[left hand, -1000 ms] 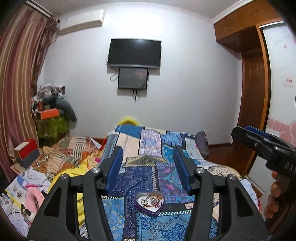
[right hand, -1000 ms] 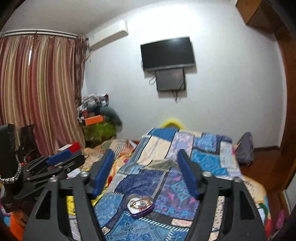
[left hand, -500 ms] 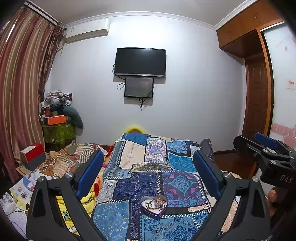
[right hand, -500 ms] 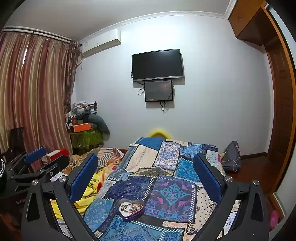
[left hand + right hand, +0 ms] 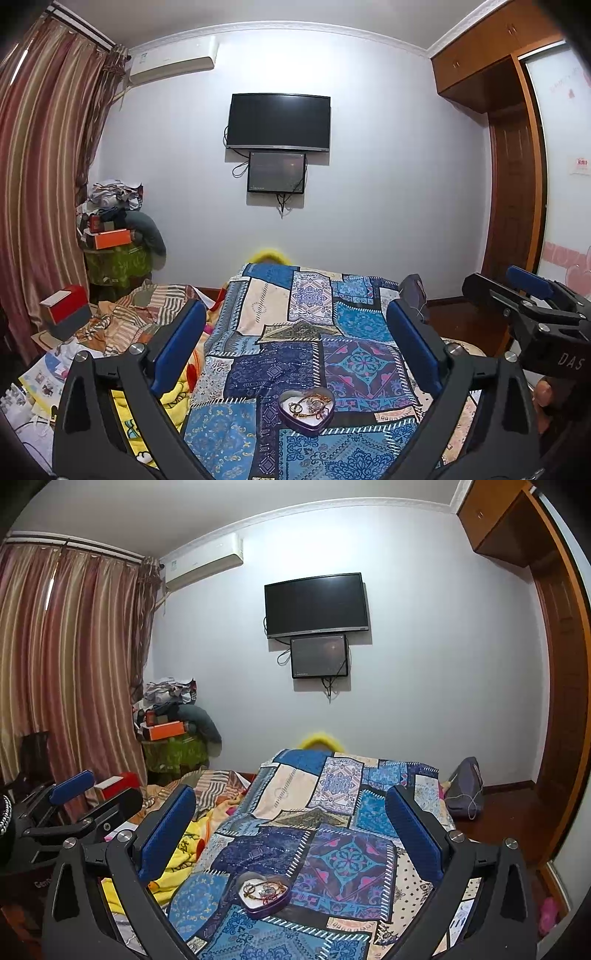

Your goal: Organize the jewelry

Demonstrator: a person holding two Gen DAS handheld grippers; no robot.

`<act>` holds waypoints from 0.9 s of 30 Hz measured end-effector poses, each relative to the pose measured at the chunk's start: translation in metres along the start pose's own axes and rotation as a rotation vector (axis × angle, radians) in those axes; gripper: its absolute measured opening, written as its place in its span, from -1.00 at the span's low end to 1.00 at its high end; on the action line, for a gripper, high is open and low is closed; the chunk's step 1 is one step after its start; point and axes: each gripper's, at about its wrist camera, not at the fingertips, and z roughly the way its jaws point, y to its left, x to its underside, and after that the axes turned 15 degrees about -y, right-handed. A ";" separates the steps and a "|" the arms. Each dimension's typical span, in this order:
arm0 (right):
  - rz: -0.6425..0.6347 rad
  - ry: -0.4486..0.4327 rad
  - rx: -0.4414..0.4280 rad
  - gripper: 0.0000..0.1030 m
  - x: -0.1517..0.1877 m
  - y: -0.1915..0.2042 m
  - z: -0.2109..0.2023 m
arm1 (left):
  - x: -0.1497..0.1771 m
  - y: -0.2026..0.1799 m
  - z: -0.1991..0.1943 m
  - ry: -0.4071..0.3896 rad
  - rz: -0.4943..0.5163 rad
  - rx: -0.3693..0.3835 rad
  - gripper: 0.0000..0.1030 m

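Left claw and right claw: both spread wide, empty. Heart-shaped tin of tangled jewelry on patchwork bed, at 6 o'clock between fingers.

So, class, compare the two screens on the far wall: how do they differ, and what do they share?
The television is wider and hangs higher; the small screen is squarer and hangs just below it. The television is plain black; the small screen looks greyer with a faint reddish glow. Both are dark, wall-mounted rectangles with cables hanging nearby.
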 end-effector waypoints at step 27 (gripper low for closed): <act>0.011 0.005 0.005 0.98 -0.002 -0.005 -0.001 | -0.001 -0.002 0.004 0.015 0.012 0.037 0.96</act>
